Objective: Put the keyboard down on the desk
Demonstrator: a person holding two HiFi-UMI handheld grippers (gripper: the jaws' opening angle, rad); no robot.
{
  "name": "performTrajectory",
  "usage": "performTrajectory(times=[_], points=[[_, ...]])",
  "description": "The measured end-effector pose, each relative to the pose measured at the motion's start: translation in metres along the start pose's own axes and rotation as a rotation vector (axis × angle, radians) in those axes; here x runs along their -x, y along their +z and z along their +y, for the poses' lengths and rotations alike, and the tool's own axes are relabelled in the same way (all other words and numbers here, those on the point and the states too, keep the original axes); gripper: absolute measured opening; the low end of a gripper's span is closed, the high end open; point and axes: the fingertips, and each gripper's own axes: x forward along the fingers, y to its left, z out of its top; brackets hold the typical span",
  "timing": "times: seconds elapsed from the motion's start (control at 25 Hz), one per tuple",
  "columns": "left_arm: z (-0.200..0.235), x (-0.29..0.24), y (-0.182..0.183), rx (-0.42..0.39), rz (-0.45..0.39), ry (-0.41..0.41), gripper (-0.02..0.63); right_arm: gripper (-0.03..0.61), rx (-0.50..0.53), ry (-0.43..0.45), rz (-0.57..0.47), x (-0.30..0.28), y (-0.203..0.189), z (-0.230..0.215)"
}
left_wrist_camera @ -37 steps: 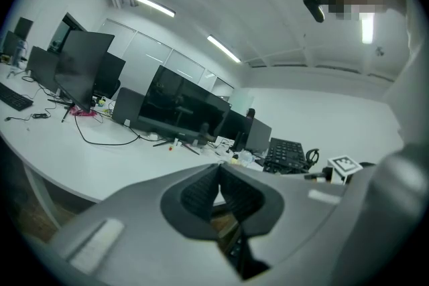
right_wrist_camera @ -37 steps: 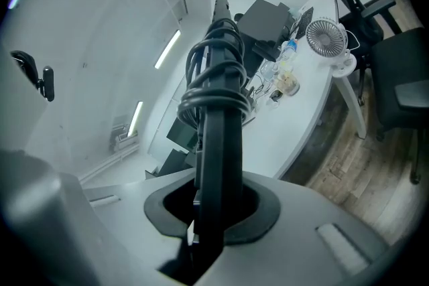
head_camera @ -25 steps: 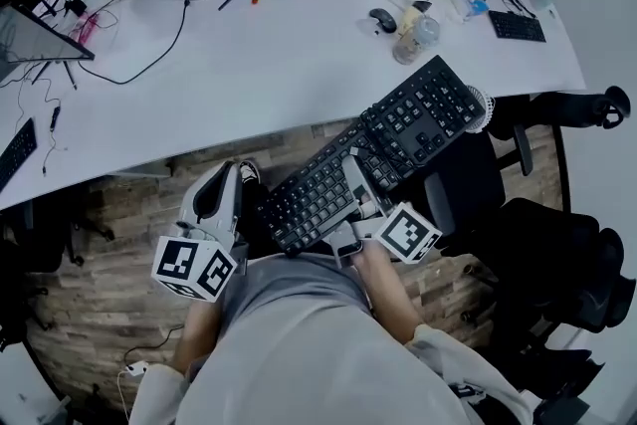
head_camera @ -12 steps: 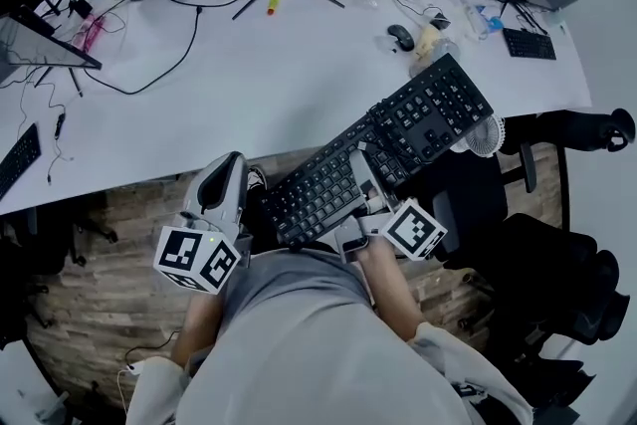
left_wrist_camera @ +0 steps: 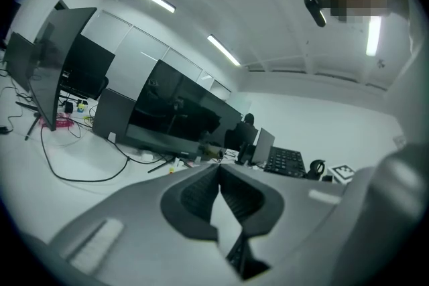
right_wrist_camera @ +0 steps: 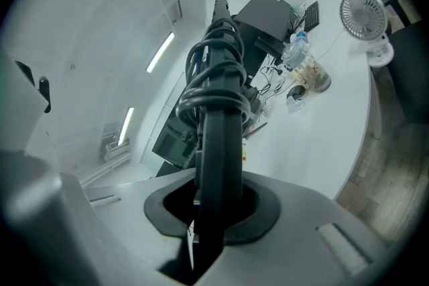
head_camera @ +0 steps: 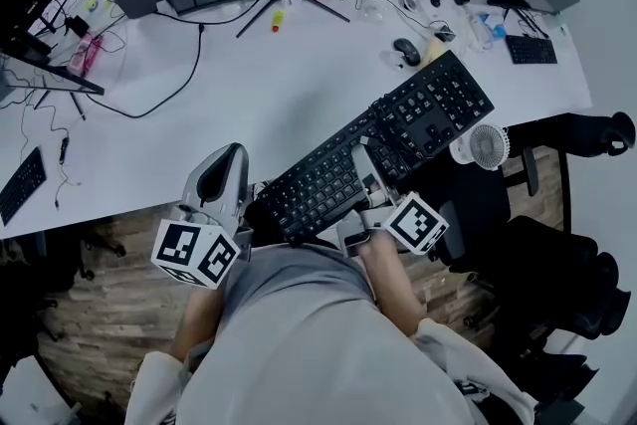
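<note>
Over the near edge of the table (head_camera: 249, 85), the keyboard (head_camera: 383, 149) hangs clamped by its near long edge in the jaws of the right gripper (head_camera: 366, 178). It is best carried fully over the table, levelled, then lowered flat before release. Its long axis runs from 8 o'clock to 2 o'clock, keys up. At its 9 o'clock, the left gripper (head_camera: 229, 162) has jaws closed on nothing.
</note>
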Motion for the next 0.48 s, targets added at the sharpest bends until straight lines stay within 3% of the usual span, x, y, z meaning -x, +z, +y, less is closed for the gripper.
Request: performTrajectory(times=[0.48], points=[[0.048,-0.036,0.035,0.0,0.007,-0.064,0.0,0.071,-0.013,-0.041,-0.032,-0.056,0.003,0.015]])
